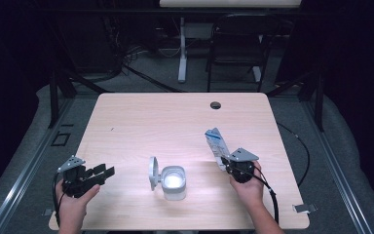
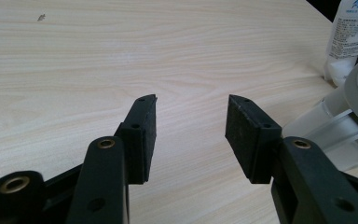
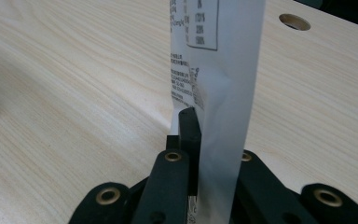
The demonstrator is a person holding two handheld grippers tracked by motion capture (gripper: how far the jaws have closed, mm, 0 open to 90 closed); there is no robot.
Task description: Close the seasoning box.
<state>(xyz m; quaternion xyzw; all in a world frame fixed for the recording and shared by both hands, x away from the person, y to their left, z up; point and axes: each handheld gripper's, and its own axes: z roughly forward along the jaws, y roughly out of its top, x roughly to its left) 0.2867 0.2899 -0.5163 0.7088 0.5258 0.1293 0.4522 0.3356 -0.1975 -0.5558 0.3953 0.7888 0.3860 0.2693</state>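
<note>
Packet (image 1: 216,146) of white and blue was gripped at its lower end by the right tongs (image 1: 227,165), whose jaws were clenched flat on it. Its long axis was tilted, the free top end pointed up and away toward the far-left, above the right half of the surface (image 1: 141,122). In the right gripper view the packet (image 3: 223,93) was seen edge-on, rising between the jaws. The left tongs (image 1: 102,174) were held released, jaws apart with nothing between them, low over the near-left of the surface. A white container (image 1: 173,182) with its lid swung open was stood between both tongs.
</note>
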